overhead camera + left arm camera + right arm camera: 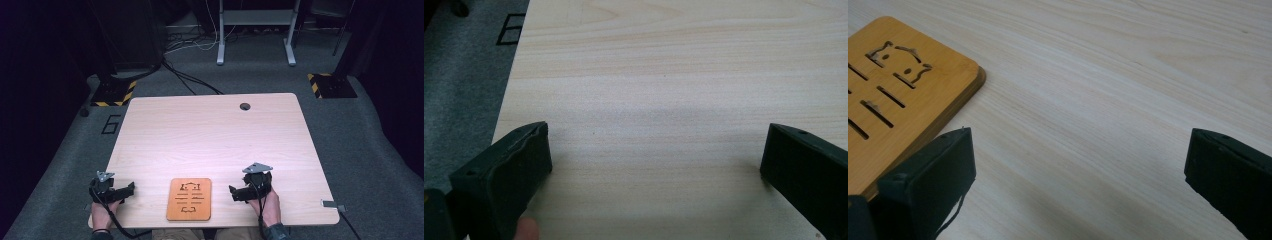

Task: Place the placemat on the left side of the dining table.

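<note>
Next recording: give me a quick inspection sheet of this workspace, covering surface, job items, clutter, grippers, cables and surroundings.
Surface: light wooden table, bare apart from one item; round cable hole near the far edge.
Job's things: wooden board with cut-out slots, lying flat at the near edge between the two grippers, touched by neither.
Clutter: nothing seen on the table.
Grippers: left gripper and right gripper rest near the near edge, jaws wide apart and empty, each held in a hand.
Cables: one black cable trails back from the left gripper; more cables lie on the floor beyond the table.
Surroundings: grey carpet, hazard-striped stand bases, white frame legs, dark background.
</note>
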Demonstrator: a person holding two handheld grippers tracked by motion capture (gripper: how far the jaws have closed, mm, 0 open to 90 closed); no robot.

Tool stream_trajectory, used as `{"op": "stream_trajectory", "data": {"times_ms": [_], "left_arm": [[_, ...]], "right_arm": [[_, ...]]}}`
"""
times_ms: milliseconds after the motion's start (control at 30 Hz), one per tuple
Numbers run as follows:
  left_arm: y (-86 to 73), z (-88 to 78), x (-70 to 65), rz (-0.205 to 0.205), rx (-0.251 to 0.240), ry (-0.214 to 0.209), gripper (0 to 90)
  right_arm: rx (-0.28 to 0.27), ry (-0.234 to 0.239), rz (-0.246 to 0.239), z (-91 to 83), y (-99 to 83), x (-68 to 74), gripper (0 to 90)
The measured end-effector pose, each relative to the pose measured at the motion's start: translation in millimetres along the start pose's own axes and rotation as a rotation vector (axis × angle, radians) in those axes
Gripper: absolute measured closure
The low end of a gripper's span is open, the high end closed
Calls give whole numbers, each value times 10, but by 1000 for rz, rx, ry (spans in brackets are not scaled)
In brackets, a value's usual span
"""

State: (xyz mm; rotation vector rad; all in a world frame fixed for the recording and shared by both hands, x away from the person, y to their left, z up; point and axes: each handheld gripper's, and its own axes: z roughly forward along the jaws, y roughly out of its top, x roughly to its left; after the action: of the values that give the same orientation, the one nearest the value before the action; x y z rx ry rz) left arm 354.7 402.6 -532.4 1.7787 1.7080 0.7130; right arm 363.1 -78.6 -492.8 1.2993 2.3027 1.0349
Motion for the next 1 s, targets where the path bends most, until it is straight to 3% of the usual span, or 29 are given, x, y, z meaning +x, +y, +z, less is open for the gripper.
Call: {"op": "stream_trajectory", "data": {"times_ms": [300,633,1000], "left_arm": [[0,0,0,0,0,0,0],[-1,-1,3,5,1,2,0],[1,-3,3,5,4,0,0]], "right_arm": [[10,44,-17,101,91,166,0],[47,91,-59,345,192,450,0],[101,104,-89,556,211,627,0]]}}
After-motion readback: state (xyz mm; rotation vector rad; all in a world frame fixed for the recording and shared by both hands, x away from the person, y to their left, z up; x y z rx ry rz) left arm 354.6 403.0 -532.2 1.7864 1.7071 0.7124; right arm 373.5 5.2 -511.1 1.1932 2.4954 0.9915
